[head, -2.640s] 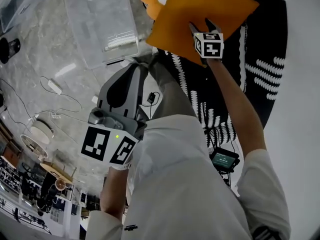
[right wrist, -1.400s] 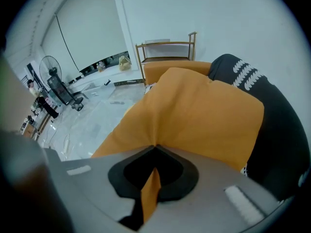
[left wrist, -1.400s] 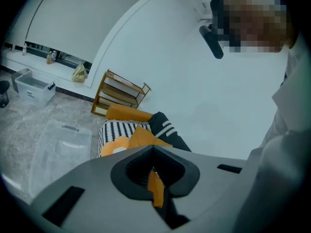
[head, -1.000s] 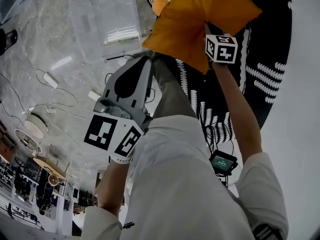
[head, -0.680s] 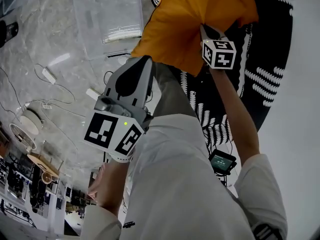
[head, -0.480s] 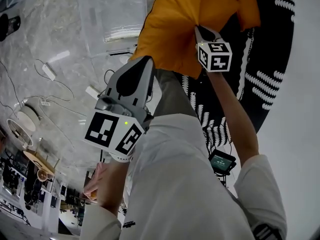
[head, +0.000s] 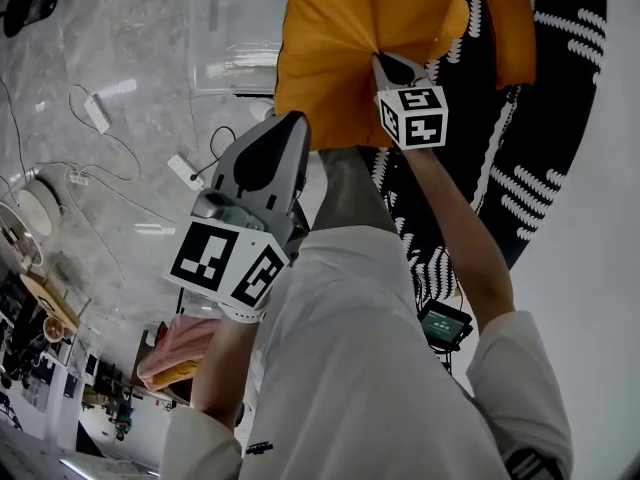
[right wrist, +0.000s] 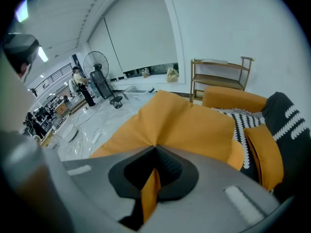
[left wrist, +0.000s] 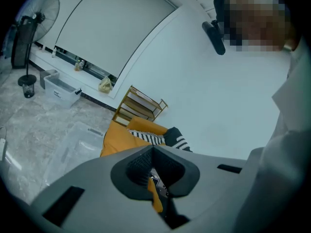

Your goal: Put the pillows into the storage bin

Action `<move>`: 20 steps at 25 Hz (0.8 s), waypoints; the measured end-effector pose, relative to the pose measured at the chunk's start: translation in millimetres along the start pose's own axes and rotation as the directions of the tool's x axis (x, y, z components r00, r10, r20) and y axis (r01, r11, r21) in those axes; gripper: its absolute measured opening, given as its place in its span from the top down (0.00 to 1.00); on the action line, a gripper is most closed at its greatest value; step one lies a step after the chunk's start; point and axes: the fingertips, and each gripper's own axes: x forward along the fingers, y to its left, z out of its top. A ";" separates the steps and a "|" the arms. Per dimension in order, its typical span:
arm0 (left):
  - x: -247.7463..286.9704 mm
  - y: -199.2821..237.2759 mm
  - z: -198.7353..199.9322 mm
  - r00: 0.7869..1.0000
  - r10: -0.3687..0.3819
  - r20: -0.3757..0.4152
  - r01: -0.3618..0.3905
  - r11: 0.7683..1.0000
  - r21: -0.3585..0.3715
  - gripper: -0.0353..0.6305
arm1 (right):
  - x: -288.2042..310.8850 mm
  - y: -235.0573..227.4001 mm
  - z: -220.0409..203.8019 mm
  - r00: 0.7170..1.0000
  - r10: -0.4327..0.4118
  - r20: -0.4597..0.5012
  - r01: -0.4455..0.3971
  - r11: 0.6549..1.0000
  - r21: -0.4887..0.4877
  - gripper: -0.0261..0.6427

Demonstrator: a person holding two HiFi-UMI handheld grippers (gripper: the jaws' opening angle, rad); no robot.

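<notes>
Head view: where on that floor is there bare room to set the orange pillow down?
Bare marble floor lies between the clear bin and the white power strip. Nearer the person, cables and a second strip crowd it. The striped seat holds another pillow.

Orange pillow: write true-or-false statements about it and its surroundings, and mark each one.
1. The right gripper has its fingers shut on the orange pillow. True.
2. The orange pillow already lies in the clear storage bin. False: it hangs from the right gripper, outside the bin.
3. A second orange pillow lies on the black-and-white patterned fabric. True.
4. The floor is bare wood. False: it looks like grey marble, with cables lying on it.
5. No furniture stands by the wall. False: a wooden shelf rack stands there.
</notes>
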 end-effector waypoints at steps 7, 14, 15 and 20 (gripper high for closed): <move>-44.0 50.4 15.5 0.997 0.058 0.054 -0.055 0.997 -0.055 0.94 | 41.2 69.9 29.5 0.997 0.067 -0.026 -0.069 0.995 -0.069 0.94; -72.4 97.2 24.3 0.993 0.086 0.082 -0.078 0.992 -0.102 0.94 | 101.0 117.0 33.9 0.992 0.086 -0.096 -0.092 0.994 -0.065 0.94; -76.1 103.2 26.3 0.992 0.091 0.086 -0.081 0.991 -0.109 0.94 | 108.7 120.3 35.0 0.991 0.082 -0.106 -0.088 0.994 -0.062 0.94; -98.1 134.5 30.8 0.989 0.110 0.099 -0.097 0.987 -0.130 0.94 | 145.6 137.4 41.4 0.988 0.057 -0.143 -0.069 0.995 -0.077 0.94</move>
